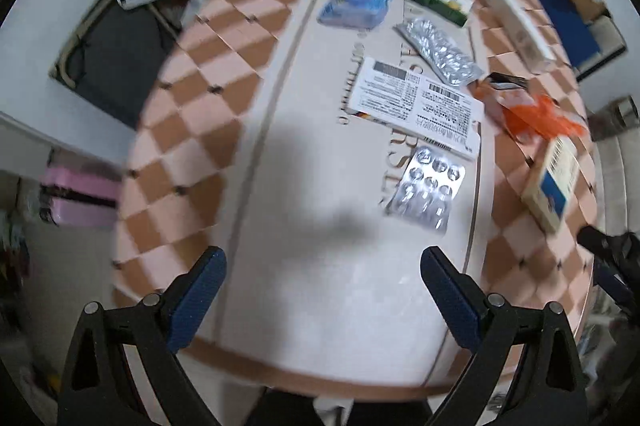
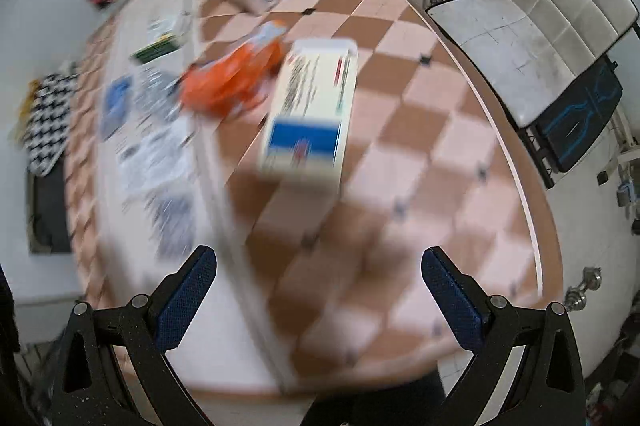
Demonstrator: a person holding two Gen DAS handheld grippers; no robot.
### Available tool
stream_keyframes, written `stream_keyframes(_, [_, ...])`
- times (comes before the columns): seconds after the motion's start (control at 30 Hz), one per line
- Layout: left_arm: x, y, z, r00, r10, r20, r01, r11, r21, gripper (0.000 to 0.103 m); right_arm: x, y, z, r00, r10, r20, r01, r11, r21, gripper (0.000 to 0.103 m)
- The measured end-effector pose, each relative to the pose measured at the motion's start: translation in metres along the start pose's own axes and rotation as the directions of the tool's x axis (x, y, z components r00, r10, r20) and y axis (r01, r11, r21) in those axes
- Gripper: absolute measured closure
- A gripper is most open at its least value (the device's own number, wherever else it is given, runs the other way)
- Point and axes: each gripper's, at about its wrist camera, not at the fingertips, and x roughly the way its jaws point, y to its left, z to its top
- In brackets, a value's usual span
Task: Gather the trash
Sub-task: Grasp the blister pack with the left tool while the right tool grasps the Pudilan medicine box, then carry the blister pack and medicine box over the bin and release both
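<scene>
1. Left wrist view: the checkered table [image 1: 192, 114], largest thing in sight, carries the trash along its pale centre strip and right side, all well ahead of both claws.
2. The cream-and-blue box [image 2: 308, 114] lies flat nearest the right gripper [image 2: 320, 300], whose jaws stand wide apart and empty above the table edge; this view is badly blurred.
3. The printed leaflet [image 1: 416, 106] lies in mid-strip, touching the near blister pack [image 1: 426, 192], which sits closest to the left gripper [image 1: 324, 300], also spread open with nothing held.
4. An orange wrapper [image 1: 528, 114] lies beyond, beside the leaflet.
5. Judged step: the approach, with nothing collected yet. Next, each claw should descend over its nearest item; the flat blister pack probably needs an edge pinch.
</scene>
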Motion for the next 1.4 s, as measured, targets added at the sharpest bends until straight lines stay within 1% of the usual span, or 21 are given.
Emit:
stream_keyframes(0.07, [0.021, -0.014, 0.014, 0.999, -0.005, -0.035, 0.005, 1.0, 0.001, 0.004, 0.032, 0.006, 0.032, 0.999, -0.019, -0.033, 0.019, 1.0, 0.005, 0.0])
stream_keyframes(0.13, [0.042, -0.028, 0.027, 0.998, 0.003, -0.07, -0.001, 1.0, 0.031, 0.005, 0.06, 0.01, 0.056, 0.998, -0.038, -0.058, 0.037, 0.999, -0.014, 0.0])
stream_keyframes(0.23, [0.067, -0.05, 0.043, 0.994, 0.008, -0.113, 0.002, 0.996, 0.086, 0.005, 0.096, 0.019, 0.08, 0.993, -0.077, -0.094, 0.071, 0.995, -0.067, 0.0])
stream_keyframes(0.27, [0.072, -0.056, 0.046, 0.992, 0.006, -0.126, 0.007, 0.995, 0.102, 0.005, 0.104, 0.021, 0.085, 0.991, -0.085, -0.103, 0.077, 0.994, -0.08, 0.004])
stream_keyframes(0.3, [0.078, -0.062, 0.049, 0.99, 0.008, -0.142, 0.008, 0.993, 0.117, 0.005, 0.112, 0.023, 0.089, 0.988, -0.101, -0.117, 0.089, 0.991, -0.098, 0.004])
stream_keyframes(0.33, [0.084, -0.068, 0.051, 0.988, 0.012, -0.155, 0.01, 0.991, 0.137, 0.005, 0.112, 0.026, 0.09, 0.988, -0.109, -0.113, 0.097, 0.989, -0.109, 0.006])
stream_keyframes(0.43, [0.099, -0.084, 0.054, 0.98, 0.033, -0.197, 0.008, 0.98, 0.2, 0.005, 0.111, 0.031, 0.088, 0.986, -0.134, -0.095, 0.113, 0.974, -0.196, 0.017])
stream_keyframes(0.47, [0.102, -0.087, 0.055, 0.98, 0.044, -0.196, 0.0, 0.976, 0.217, 0.006, 0.11, 0.031, 0.087, 0.986, -0.137, -0.09, 0.114, 0.968, -0.222, 0.025])
stream_keyframes(0.5, [0.104, -0.09, 0.054, 0.979, 0.052, -0.196, -0.004, 0.971, 0.24, 0.008, 0.108, 0.028, 0.087, 0.987, -0.135, -0.084, 0.11, 0.963, -0.246, 0.025])
stream_keyframes(0.53, [0.104, -0.091, 0.054, 0.98, 0.05, -0.19, -0.002, 0.97, 0.243, 0.009, 0.107, 0.024, 0.086, 0.988, -0.125, -0.092, 0.096, 0.958, -0.269, 0.025])
stream_keyframes(0.6, [0.104, -0.092, 0.054, 0.98, 0.029, -0.195, 0.021, 0.968, 0.25, 0.018, 0.106, 0.013, 0.083, 0.986, -0.135, -0.103, 0.099, 0.951, -0.292, 0.025])
stream_keyframes(0.63, [0.103, -0.092, 0.053, 0.98, -0.001, -0.201, 0.051, 0.969, 0.243, 0.029, 0.106, 0.009, 0.083, 0.984, -0.143, -0.103, 0.105, 0.946, -0.307, 0.025])
stream_keyframes(0.67, [0.102, -0.092, 0.052, 0.979, -0.011, -0.202, 0.06, 0.97, 0.235, 0.032, 0.107, 0.006, 0.082, 0.985, -0.14, -0.105, 0.1, 0.941, -0.322, 0.025])
stream_keyframes(0.8, [0.102, -0.097, 0.046, 0.982, -0.014, -0.188, 0.058, 0.971, 0.233, 0.041, 0.11, 0.006, 0.089, 0.984, -0.148, -0.104, 0.104, 0.933, -0.344, 0.025])
stream_keyframes(0.87, [0.101, -0.102, 0.042, 0.983, -0.013, -0.183, 0.057, 0.97, 0.237, 0.051, 0.112, 0.008, 0.091, 0.983, -0.154, -0.099, 0.111, 0.931, -0.346, 0.025])
stream_keyframes(0.93, [0.098, -0.102, 0.041, 0.984, 0.003, -0.179, 0.043, 0.968, 0.249, 0.051, 0.11, 0.008, 0.092, 0.984, -0.152, -0.091, 0.111, 0.929, -0.354, 0.025])
stream_keyframes(1.03, [0.098, -0.107, 0.038, 0.986, 0.011, -0.169, 0.031, 0.97, 0.242, 0.054, 0.106, 0.007, 0.082, 0.985, -0.149, -0.089, 0.106, 0.924, -0.368, 0.026])
stream_keyframes(1.07, [0.091, -0.102, 0.049, 0.986, 0.009, -0.166, 0.031, 0.97, 0.239, 0.054, 0.105, 0.007, 0.08, 0.985, -0.15, -0.089, 0.107, 0.923, -0.371, 0.026])
stream_keyframes(1.1, [0.09, -0.103, 0.048, 0.987, 0.009, -0.162, 0.03, 0.971, 0.237, 0.054, 0.103, 0.005, 0.077, 0.986, -0.144, -0.085, 0.103, 0.923, -0.37, 0.026])
stream_keyframes(1.2, [0.081, -0.103, 0.042, 0.991, 0.026, -0.13, 0.005, 0.972, 0.233, 0.054, 0.091, 0.01, 0.064, 0.99, -0.138, -0.032, 0.115, 0.916, -0.385, 0.026])
stream_keyframes(1.4, [0.042, -0.106, 0.022, 0.999, 0.032, -0.039, -0.023, 0.978, 0.205, 0.054, 0.061, 0.021, 0.043, 0.993, -0.102, 0.066, 0.121, 0.892, -0.435, 0.026])
